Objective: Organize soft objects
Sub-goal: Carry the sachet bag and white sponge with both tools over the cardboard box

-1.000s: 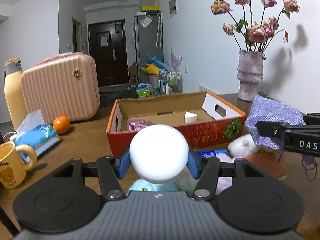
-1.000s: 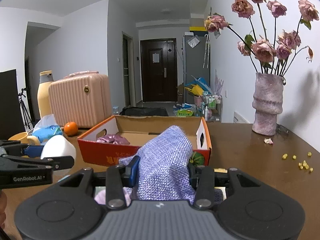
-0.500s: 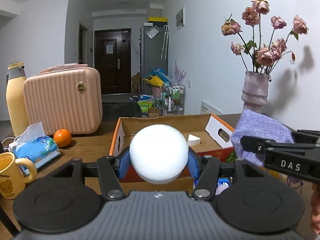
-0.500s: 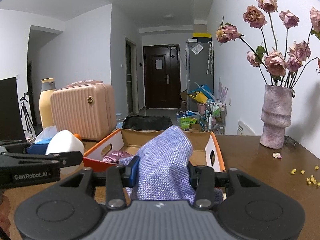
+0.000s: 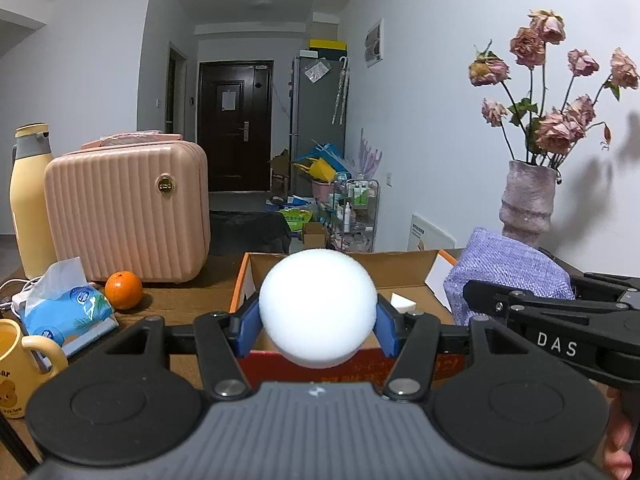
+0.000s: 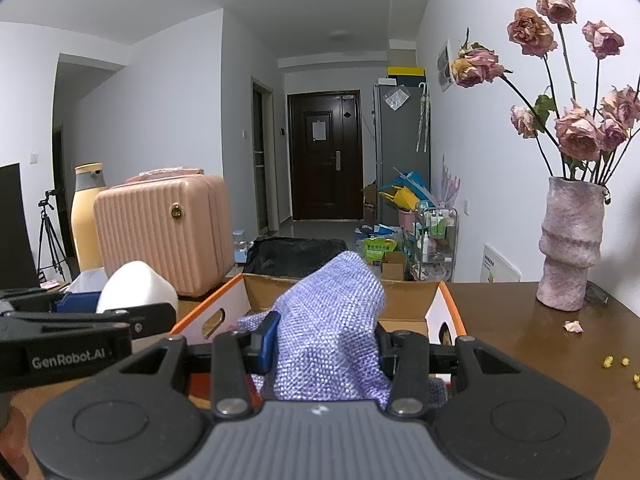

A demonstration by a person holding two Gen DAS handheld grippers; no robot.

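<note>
My left gripper [image 5: 318,324] is shut on a white foam ball [image 5: 318,306], held above the near wall of an open orange cardboard box [image 5: 400,266]. My right gripper [image 6: 324,346] is shut on a purple knitted cloth [image 6: 332,320], also held over the box [image 6: 408,304]. The cloth [image 5: 508,276] and right gripper show at the right of the left wrist view. The ball [image 6: 136,292] and left gripper show at the left of the right wrist view. A white foam block [image 5: 402,302] lies inside the box.
A pink ribbed case [image 5: 128,212], a yellow bottle [image 5: 28,200], an orange [image 5: 124,290], a tissue pack [image 5: 66,308] and a yellow mug [image 5: 16,364] stand left of the box. A vase of dried roses [image 6: 570,240] stands at the back right. Yellow crumbs [image 6: 616,360] lie on the brown table.
Both grippers have risen and moved forward toward the box, each still holding its object. The items on the table in front of the box have dropped out of view.
</note>
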